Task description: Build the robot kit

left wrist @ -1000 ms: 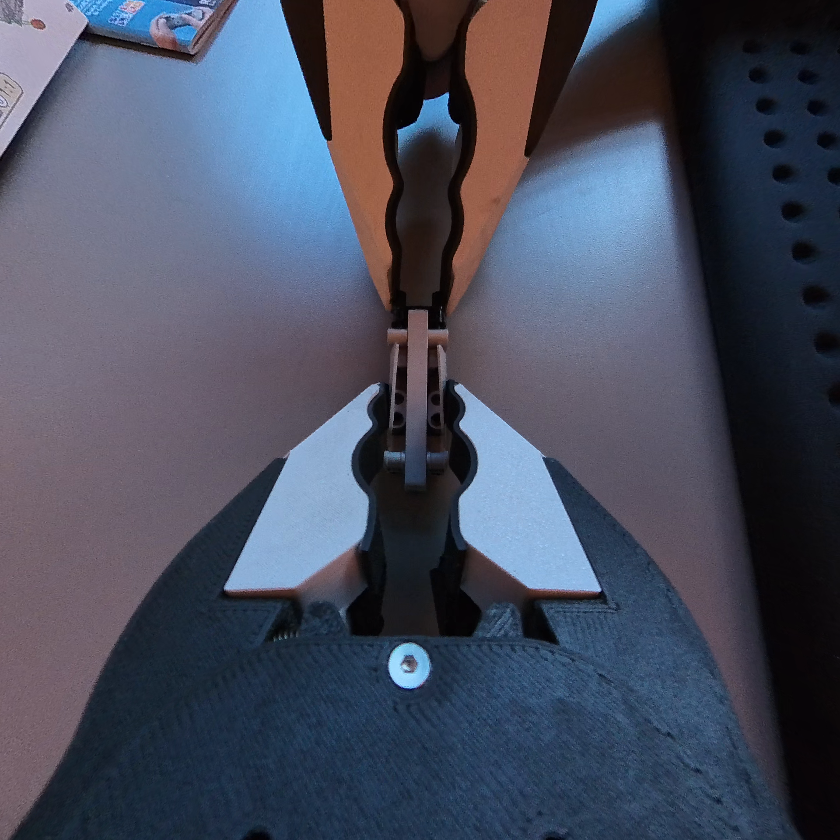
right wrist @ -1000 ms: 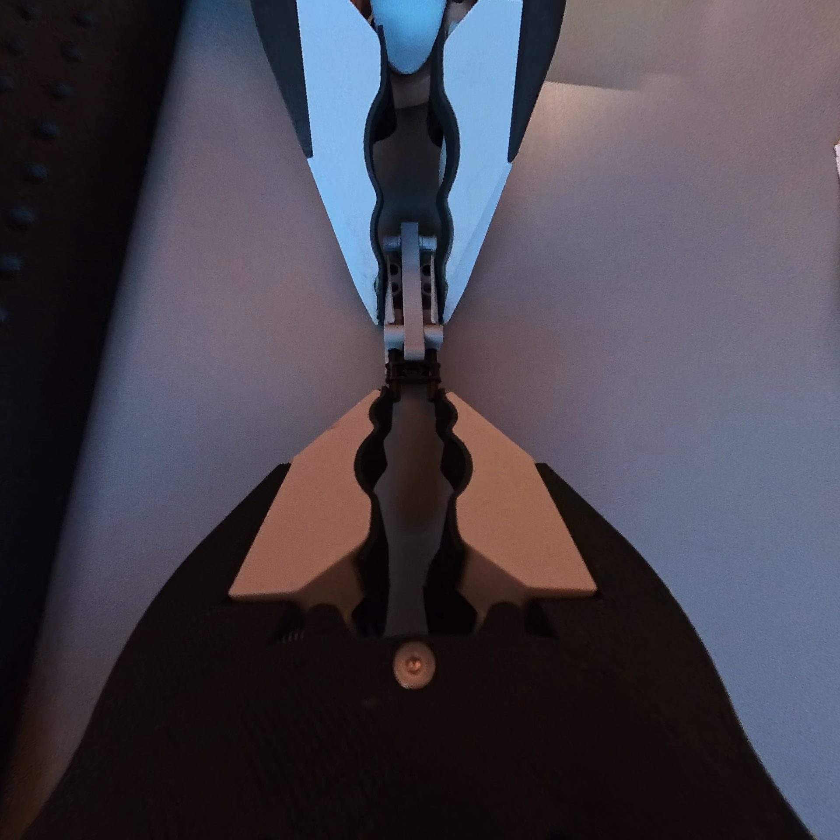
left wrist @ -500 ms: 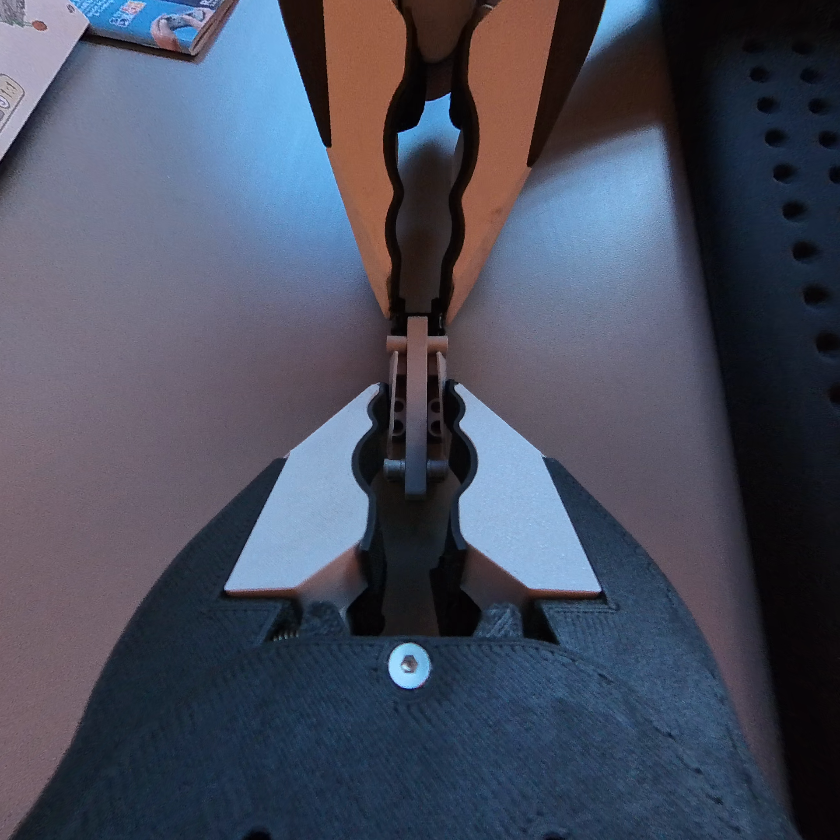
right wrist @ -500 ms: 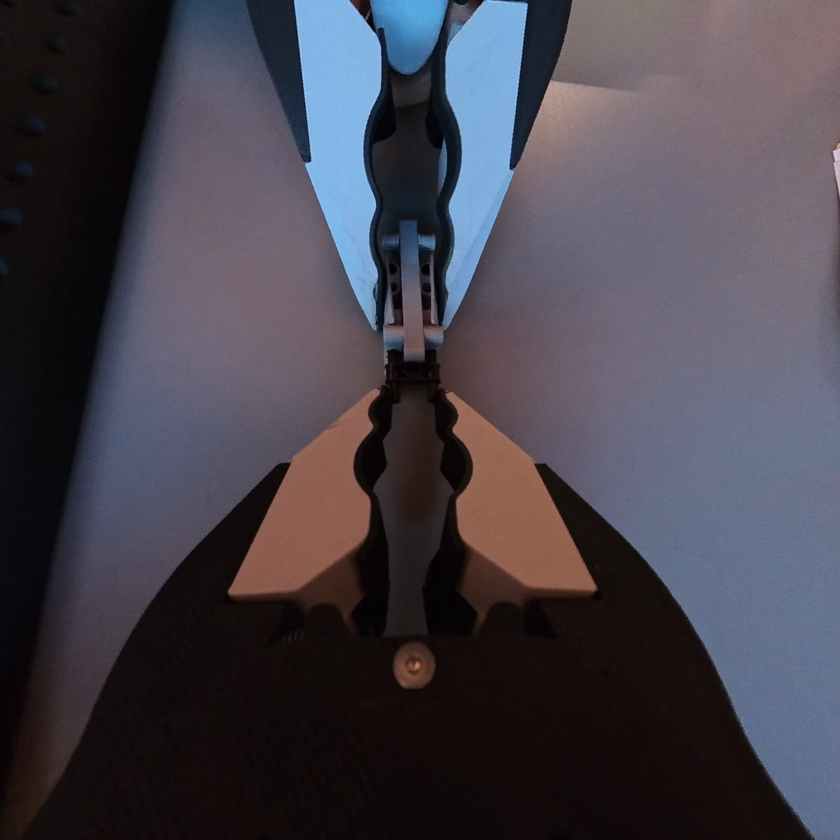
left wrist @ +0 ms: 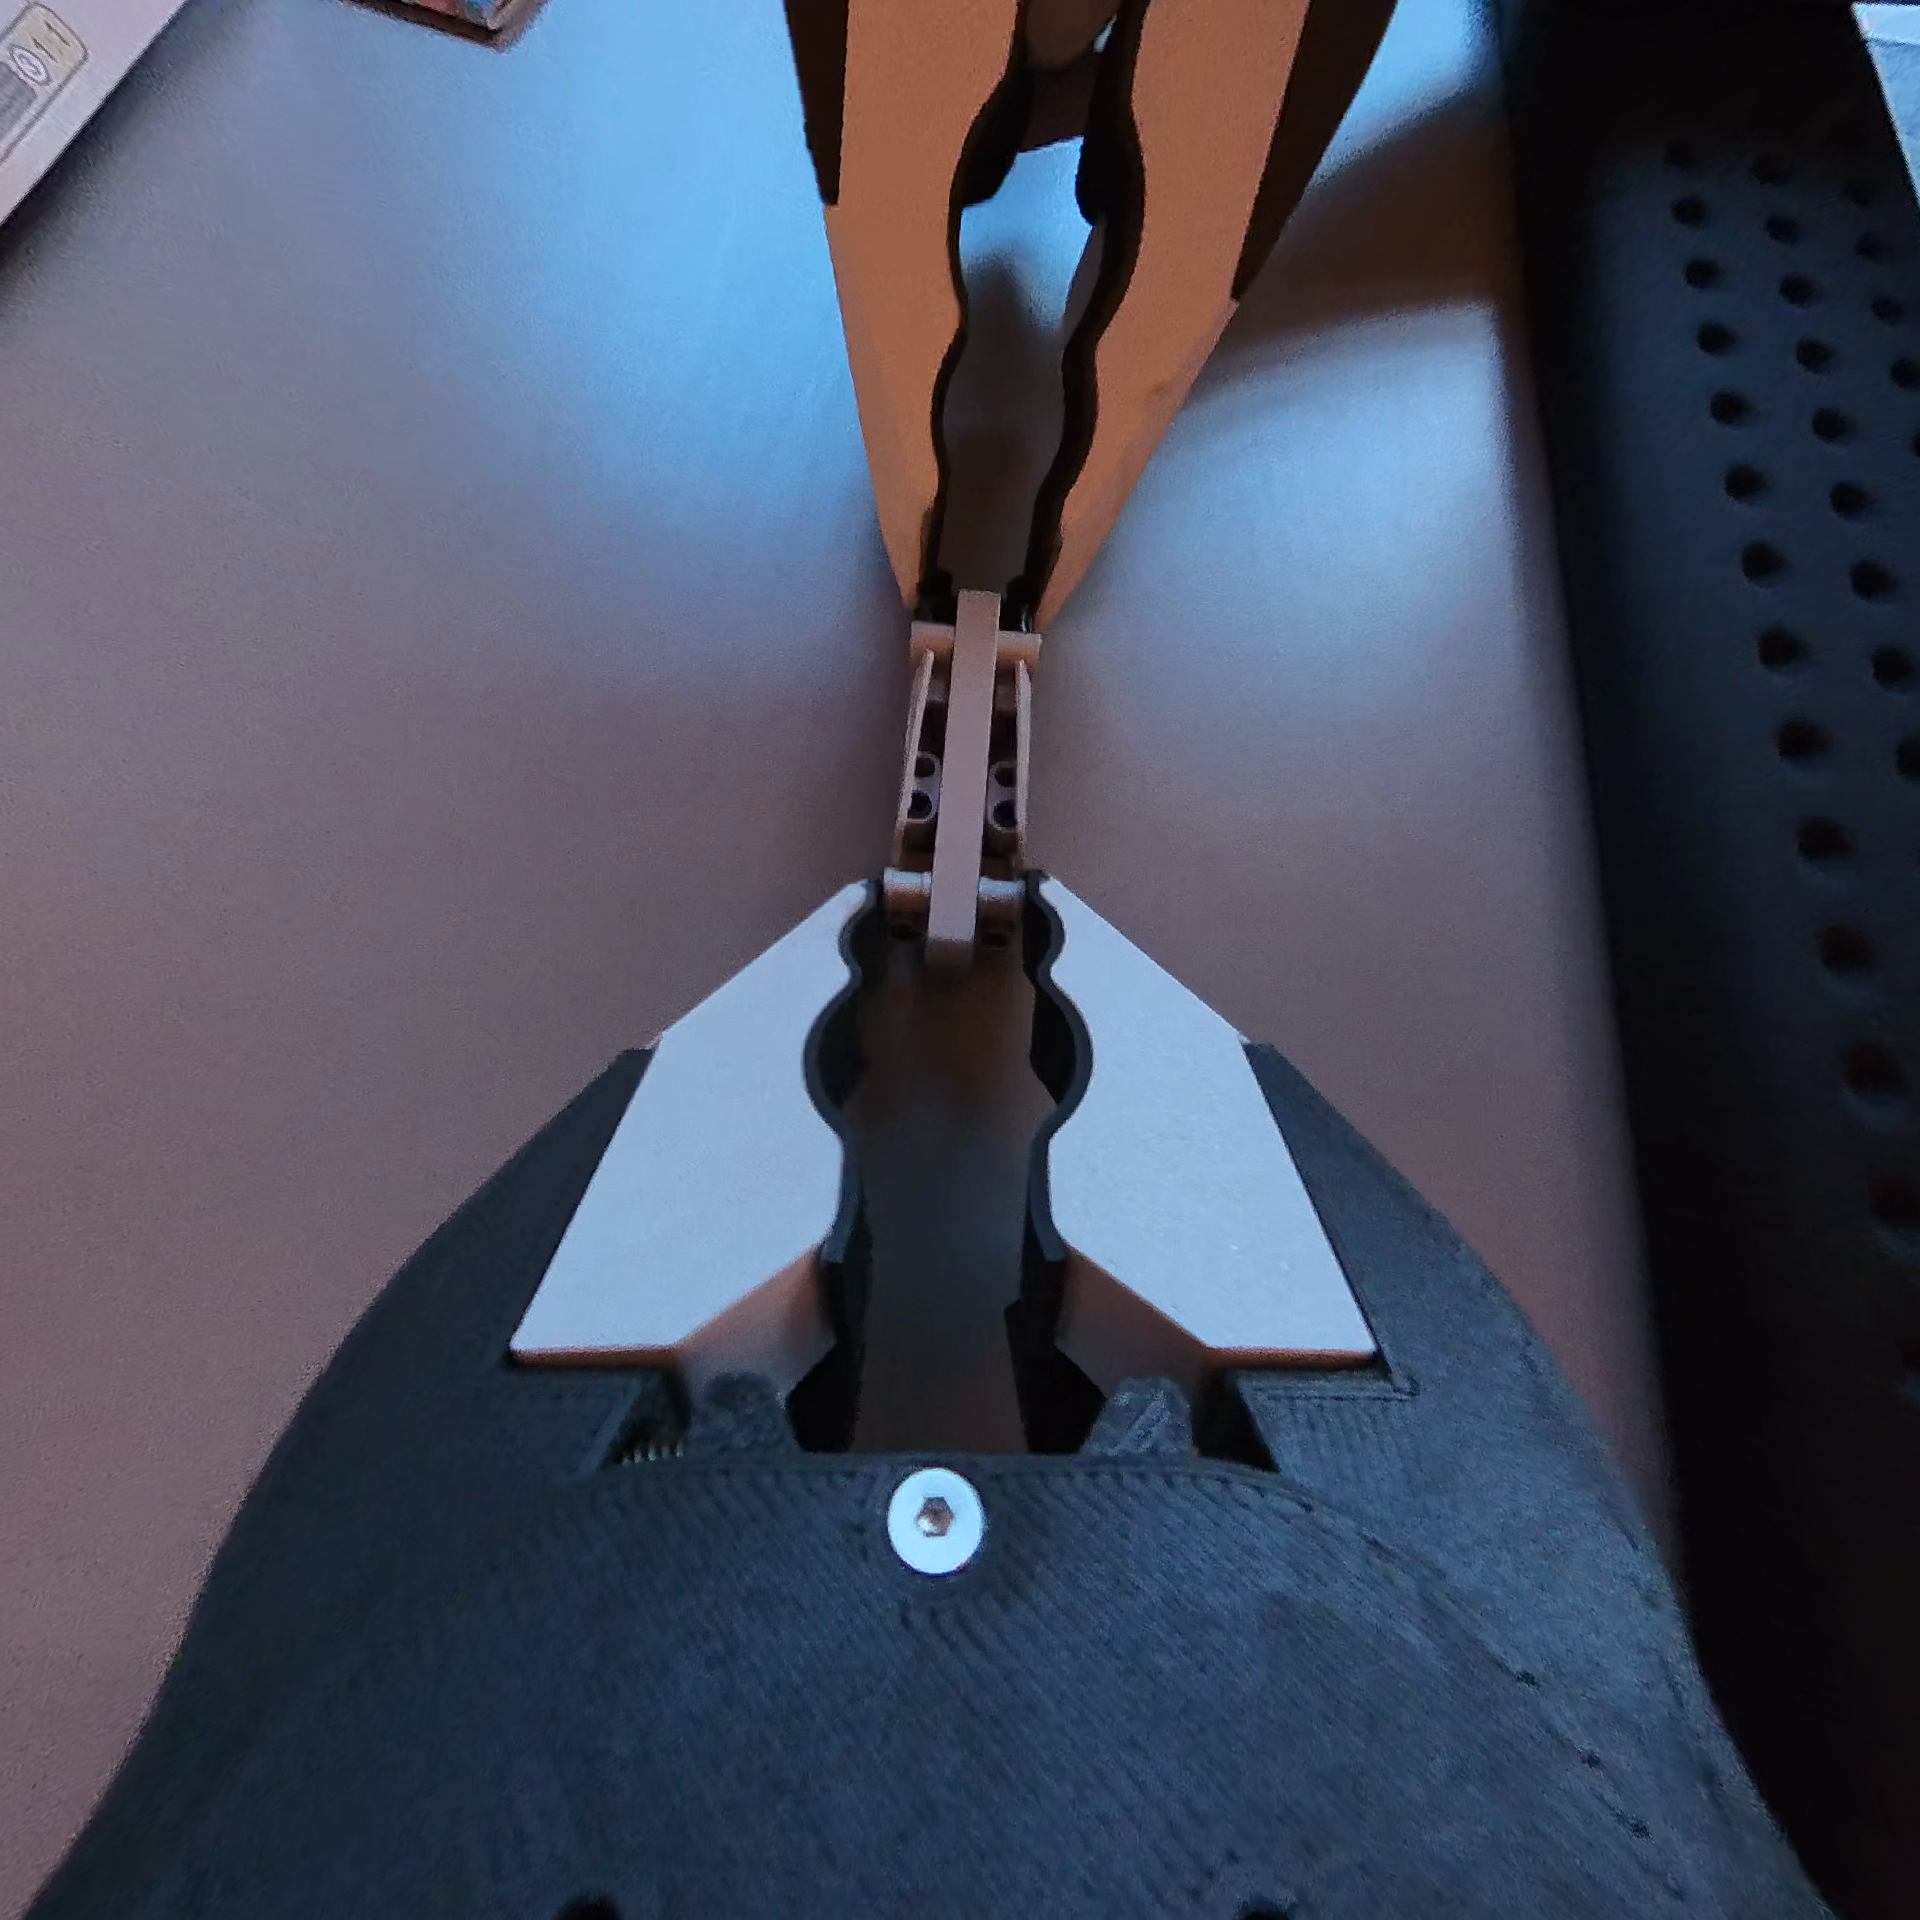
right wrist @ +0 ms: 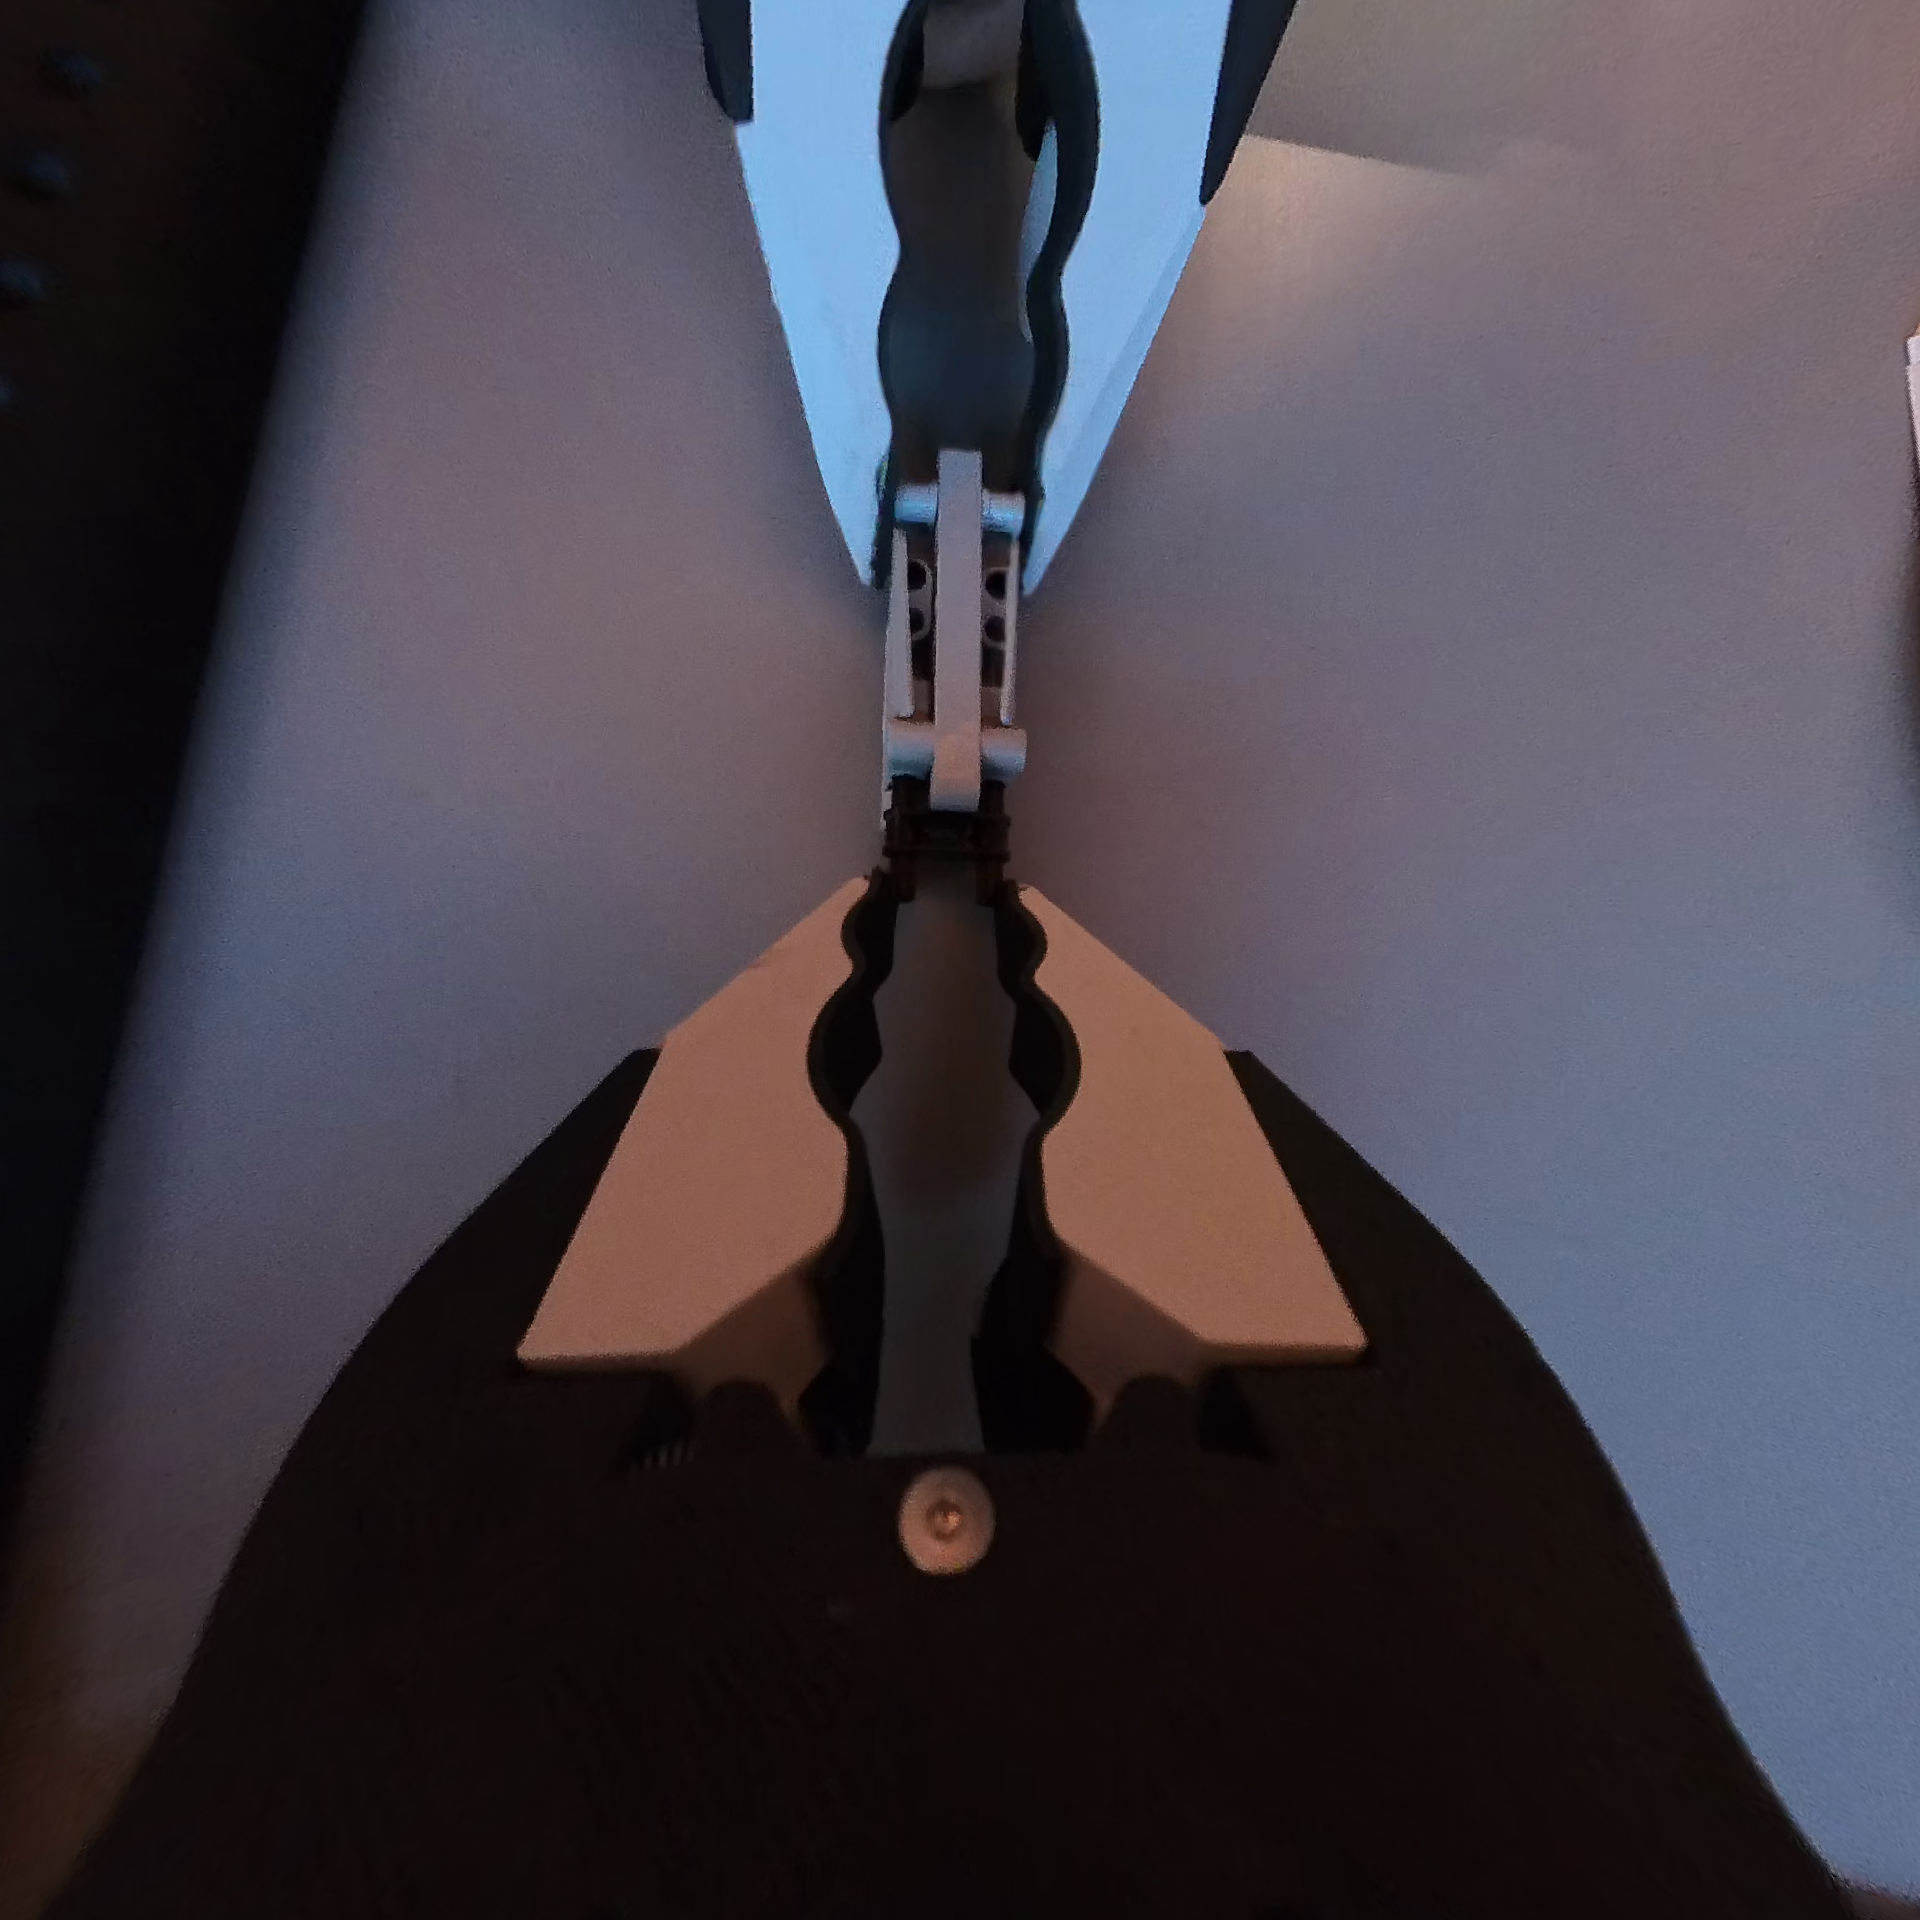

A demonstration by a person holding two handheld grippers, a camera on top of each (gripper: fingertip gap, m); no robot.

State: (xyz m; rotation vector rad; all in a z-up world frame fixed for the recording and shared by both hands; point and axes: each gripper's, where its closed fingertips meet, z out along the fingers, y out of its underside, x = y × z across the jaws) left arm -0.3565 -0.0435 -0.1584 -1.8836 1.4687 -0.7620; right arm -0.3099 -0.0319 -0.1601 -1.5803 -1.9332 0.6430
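Left wrist view: two grippers meet tip to tip over a plain table [left wrist: 416, 727], and one small toy-brick assembly [left wrist: 961, 790] bridges them. Taking that assembly as the landmark, at far left of it lies the corner of one printed box [left wrist: 52, 94] on the table edge, with one coloured booklet [left wrist: 488, 16] just beyond, both well apart from the assembly. The left gripper [left wrist: 958, 914] comes in from below, its two fingers [left wrist: 748, 1143] drawn close and clamped on the assembly's near end, a cross pin and the central rounded beam sitting between the tips. The right gripper [left wrist: 977, 597] reaches down from above, its two fingers likewise pinched on the far end. To the right of the assembly runs one dark perforated panel [left wrist: 1766, 623] along the table's side.

Right wrist view: the same assembly [right wrist: 954, 665] appears pale, with one central beam, two holed side pieces and two cross pins. Left of it, the dark panel [right wrist: 104, 623] fills the frame edge. The right gripper [right wrist: 948, 883] is closed on a black connector piece [right wrist: 948, 831] at the assembly's near end; the left gripper [right wrist: 951, 520] is closed on the far end. Right of the assembly, one pale sliver [right wrist: 1912, 384] of an object shows at the frame's border.
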